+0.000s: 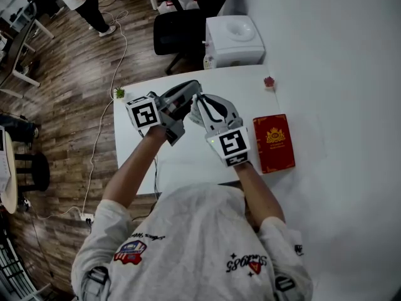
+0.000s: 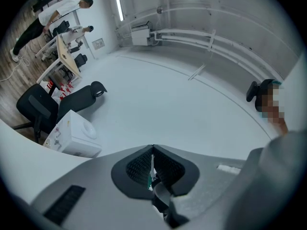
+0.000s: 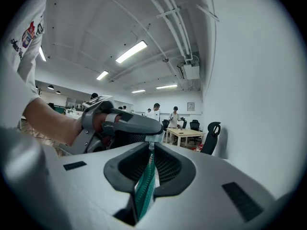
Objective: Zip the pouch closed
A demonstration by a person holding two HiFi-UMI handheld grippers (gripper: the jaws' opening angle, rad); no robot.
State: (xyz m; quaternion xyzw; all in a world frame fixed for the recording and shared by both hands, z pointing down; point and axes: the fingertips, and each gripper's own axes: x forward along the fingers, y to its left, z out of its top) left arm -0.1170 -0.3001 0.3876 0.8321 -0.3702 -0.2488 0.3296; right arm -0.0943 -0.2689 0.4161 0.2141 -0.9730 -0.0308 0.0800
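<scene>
Left tool [image 2: 153, 151] has its jaws pressed tight together on a thin white and green sliver of the pouch [image 3: 144, 190], and a grey strip curls just below the pads. Right tool [image 3: 151, 146] is also clamped on the pouch: a green ribbed edge stands upright between its pads and runs down toward the near side. In the right gripper view the left tool reaches in from the left, and its tip meets the right tool's tip at the far end of that green edge.

From the head view, both tools are held up over the white worktop [image 1: 188, 160], the left one coming in from the left and the right one from the near right, with their tips together above the middle. The pouch sits between those tips and is almost wholly hidden there by the tools.

A red booklet [image 1: 274, 143] lies flat on the right part of the worktop, near the right tool's marker cube but apart from it. A small pink thing [image 1: 269, 81] sits at the far right corner and a small green plant [image 1: 119, 93] at the far left corner. Beyond the far edge stands a white box-shaped machine [image 1: 235, 41], with a black chair [image 1: 182, 27] just to its left on the wooden floor [image 1: 62, 105].
</scene>
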